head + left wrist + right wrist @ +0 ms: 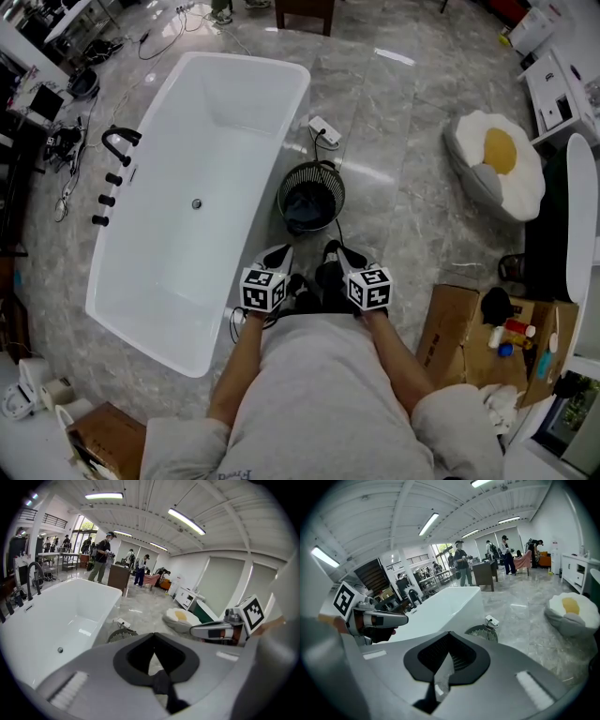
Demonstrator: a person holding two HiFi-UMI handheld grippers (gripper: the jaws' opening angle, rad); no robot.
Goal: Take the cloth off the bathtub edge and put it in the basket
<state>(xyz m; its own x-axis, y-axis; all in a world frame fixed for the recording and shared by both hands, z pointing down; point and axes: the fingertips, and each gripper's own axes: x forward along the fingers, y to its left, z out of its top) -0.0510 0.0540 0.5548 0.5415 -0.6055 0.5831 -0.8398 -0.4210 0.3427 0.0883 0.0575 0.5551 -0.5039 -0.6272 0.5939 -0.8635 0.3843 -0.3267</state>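
Grey marble floor (403,131) runs under everything, with the white bathtub (159,253) set at an angle on your left and a black tap (120,141) on its far long edge. Just off the tub's near long edge stands the round black mesh basket (339,187), close to the rim; the views do not show whether they touch. A white power strip (325,130) lies on the floor just beyond it.

The cloth (306,206) shows as a dark bluish heap down inside the basket, below its rim.

You hold both tools close against your body, side by side and pointing forward. Your left gripper (279,253) has its jaws pressed together at the tips with nothing pinched between them. Your right gripper (337,251) is the same: tips meeting, nothing held.

Both sets of tips sit near the basket on your side of it, above and short of its rim, so the cloth lies ahead of and below them, apart from either tool.

Off to your right rest an egg-shaped cushion (497,164) and an open cardboard box (459,328).
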